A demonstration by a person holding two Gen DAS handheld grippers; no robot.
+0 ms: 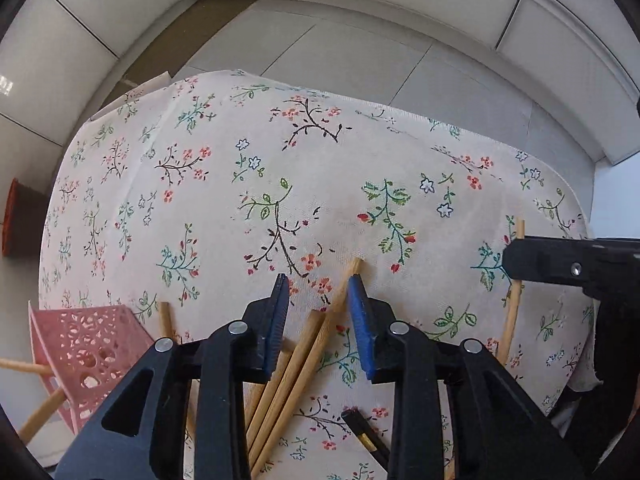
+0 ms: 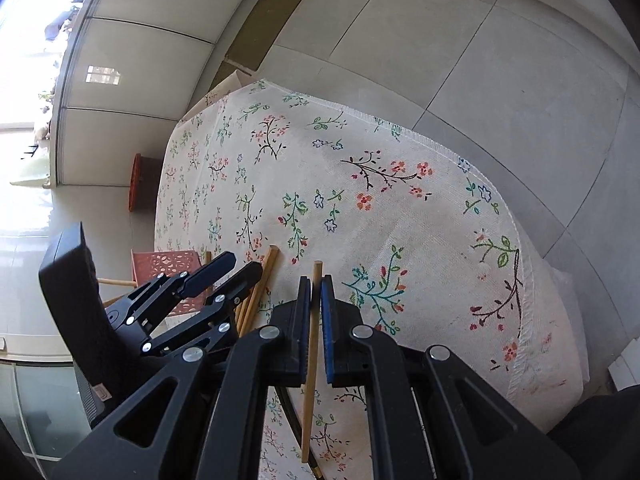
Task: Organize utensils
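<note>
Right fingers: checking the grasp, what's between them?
One wooden chopstick runs between the right gripper's blue pads, shown in the right wrist view.

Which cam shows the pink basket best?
Left wrist. The pink basket lies tipped over at the tablecloth's edge, its perforated wall and open mouth plain, wooden chopsticks poking out. The right wrist view shows only a small patch, mostly behind the left gripper.
</note>
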